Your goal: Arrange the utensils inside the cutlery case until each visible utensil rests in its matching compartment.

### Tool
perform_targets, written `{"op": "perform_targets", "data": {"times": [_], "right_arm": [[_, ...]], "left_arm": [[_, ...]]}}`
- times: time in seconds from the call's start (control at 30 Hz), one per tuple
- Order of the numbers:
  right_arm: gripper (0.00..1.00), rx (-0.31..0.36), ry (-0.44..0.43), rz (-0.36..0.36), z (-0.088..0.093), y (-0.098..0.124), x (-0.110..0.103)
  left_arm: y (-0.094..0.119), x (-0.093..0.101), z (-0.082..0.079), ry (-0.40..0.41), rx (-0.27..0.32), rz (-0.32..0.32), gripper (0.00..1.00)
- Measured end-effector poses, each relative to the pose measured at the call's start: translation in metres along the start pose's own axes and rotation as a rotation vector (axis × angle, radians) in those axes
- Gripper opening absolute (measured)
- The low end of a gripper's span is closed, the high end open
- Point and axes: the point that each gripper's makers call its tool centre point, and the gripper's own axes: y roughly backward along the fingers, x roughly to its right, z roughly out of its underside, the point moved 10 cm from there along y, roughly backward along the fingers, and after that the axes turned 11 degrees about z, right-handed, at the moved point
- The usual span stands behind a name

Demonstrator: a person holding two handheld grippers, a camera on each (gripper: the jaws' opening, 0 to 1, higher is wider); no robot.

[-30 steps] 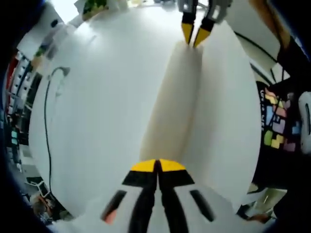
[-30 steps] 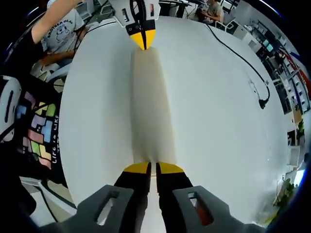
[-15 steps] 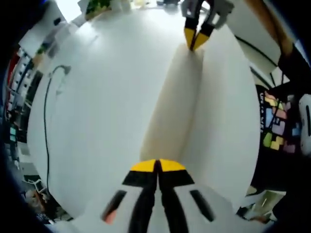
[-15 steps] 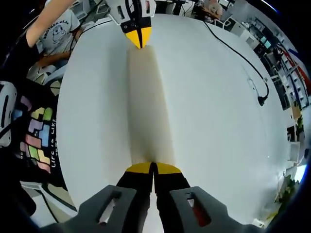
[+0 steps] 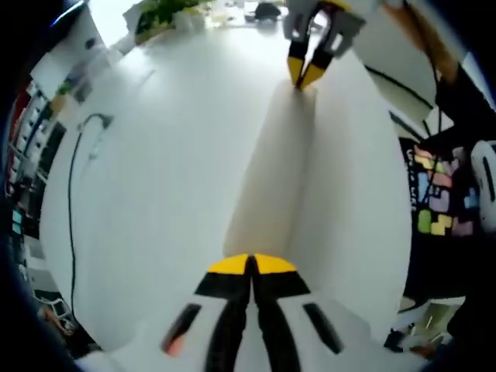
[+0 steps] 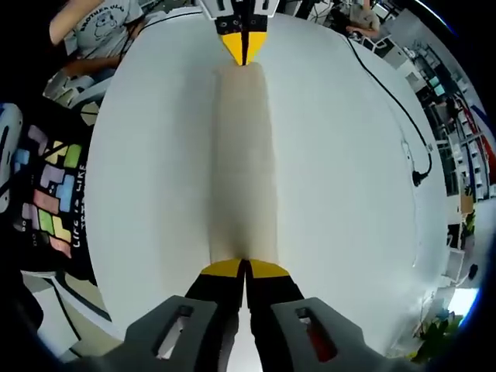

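A long cream cutlery case (image 5: 273,167) lies shut on the white table (image 5: 163,155), running away from my left gripper (image 5: 252,265). That gripper's yellow-tipped jaws are pressed together on the case's near end. At the far end my right gripper (image 5: 304,75) pinches the other edge. In the right gripper view the same case (image 6: 244,155) stretches from my right gripper (image 6: 244,268), shut on its near end, up to my left gripper (image 6: 243,48). No utensils are visible; the case's inside is hidden.
A black cable (image 5: 72,178) curls over the table's far side, also (image 6: 391,93) in the right gripper view. A person in a black shirt with coloured blocks (image 6: 50,198) stands at the table edge. Another person in grey (image 6: 97,23) sits beyond.
My right gripper's jaws, slightly apart a second ago, have come together on the case's end. The left gripper has stayed shut. Both views have shifted a little.
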Motion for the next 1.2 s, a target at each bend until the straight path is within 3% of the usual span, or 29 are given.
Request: {"op": "perform_targets", "data": {"times": [0.1, 0.17, 0.2, 0.27, 0.37, 0.43, 0.53, 0.6, 0.7, 0.83, 1.1, 1.2], "right_arm": [[0.03, 0.013, -0.039, -0.012, 0.004, 0.001, 0.005], [0.17, 0.011, -0.023, -0.002, 0.004, 0.004, 0.008], [0.19, 0.010, -0.022, -0.008, 0.005, 0.007, 0.010], [0.21, 0.039, -0.056, -0.016, 0.004, 0.013, 0.010], [0.27, 0.069, -0.043, -0.022, 0.004, 0.018, 0.008], [0.37, 0.080, -0.030, -0.024, 0.005, 0.016, 0.003], [0.44, 0.078, -0.008, -0.020, 0.006, 0.011, 0.000], [0.49, 0.082, -0.006, -0.019, 0.007, 0.007, -0.001], [0.50, 0.089, 0.012, -0.037, 0.008, 0.000, -0.004], [0.52, 0.102, 0.016, -0.038, 0.011, -0.007, -0.002], [0.46, 0.097, -0.022, -0.069, 0.008, -0.020, -0.002], [0.45, 0.094, -0.012, -0.076, 0.006, -0.023, -0.005]], "left_arm": [[0.000, -0.002, -0.002, -0.012, 0.004, 0.006, 0.01], [0.000, -0.004, -0.006, -0.081, -0.016, 0.011, 0.04], [0.000, -0.004, -0.007, -0.113, -0.023, 0.016, 0.06], [0.001, -0.002, -0.013, -0.089, 0.035, 0.042, 0.11], [0.004, 0.002, -0.022, -0.131, 0.045, 0.049, 0.26], [0.004, 0.004, -0.026, -0.156, 0.022, 0.029, 0.39], [-0.003, 0.006, -0.028, -0.178, -0.028, 0.013, 0.68], [-0.008, 0.004, -0.025, -0.163, -0.068, 0.000, 0.76], [-0.015, 0.002, -0.019, -0.100, -0.119, 0.018, 0.77], [-0.021, -0.004, -0.013, -0.082, -0.119, 0.029, 0.76], [-0.030, -0.007, -0.006, -0.076, -0.135, 0.040, 0.68], [-0.031, -0.004, -0.008, -0.059, -0.113, 0.057, 0.66]]}}
